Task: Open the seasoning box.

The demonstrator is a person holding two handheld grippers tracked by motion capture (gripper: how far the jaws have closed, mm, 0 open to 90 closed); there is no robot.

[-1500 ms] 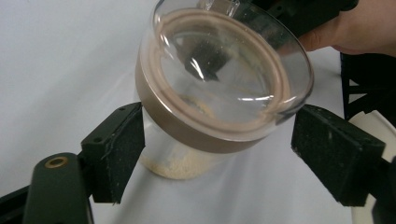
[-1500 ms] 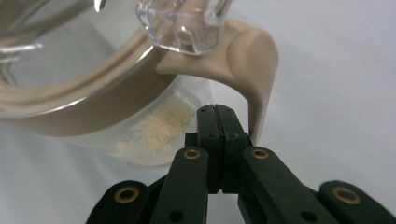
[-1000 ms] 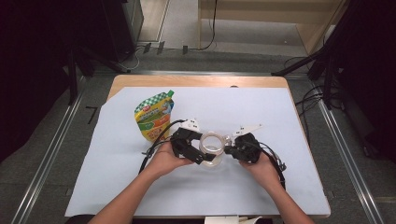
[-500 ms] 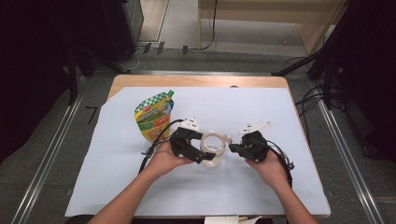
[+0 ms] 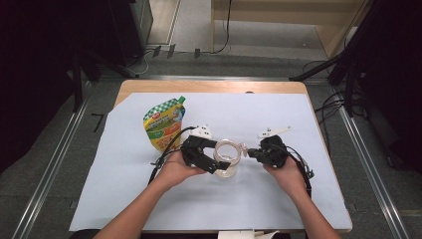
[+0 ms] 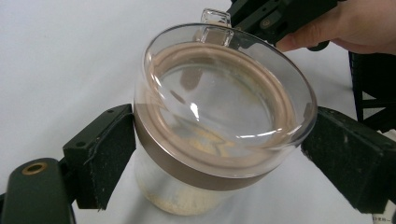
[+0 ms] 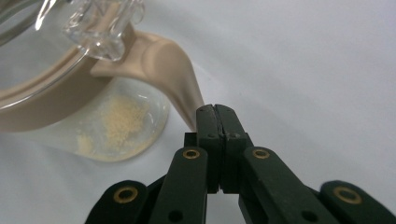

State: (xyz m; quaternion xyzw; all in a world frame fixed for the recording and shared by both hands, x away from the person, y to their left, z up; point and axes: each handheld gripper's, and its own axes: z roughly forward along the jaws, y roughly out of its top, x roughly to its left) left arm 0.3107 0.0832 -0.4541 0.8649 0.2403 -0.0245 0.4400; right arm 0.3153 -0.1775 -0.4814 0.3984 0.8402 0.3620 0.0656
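The jar (image 5: 228, 158) sits on the white sheet (image 5: 298, 199) near the middle of the table, between the two hands, with a little pale powder (image 7: 119, 121) on its bottom. The left gripper (image 5: 215, 160) grasps the jar around its brown collar, one pad (image 6: 105, 154) on each side, as the left gripper view shows. The right gripper (image 5: 254, 153) is clenched on the tip of the beige latch (image 7: 170, 70), which hangs down from the clear hinge on the jar's right side. The clear lid (image 6: 224, 98) sits on the jar, tilted toward the left gripper's camera.

The step in hand looks like working the latch to free or lock the lid. To do it well, the left grip should hold the collar firmly so the jar neither spins nor tips. The right grip is narrow, right at the tip, so it may slip; the pull should follow the latch's own arc about the hinge, slowly. The green pouch (image 5: 164, 123) stands to the far left, well apart and out of the way.
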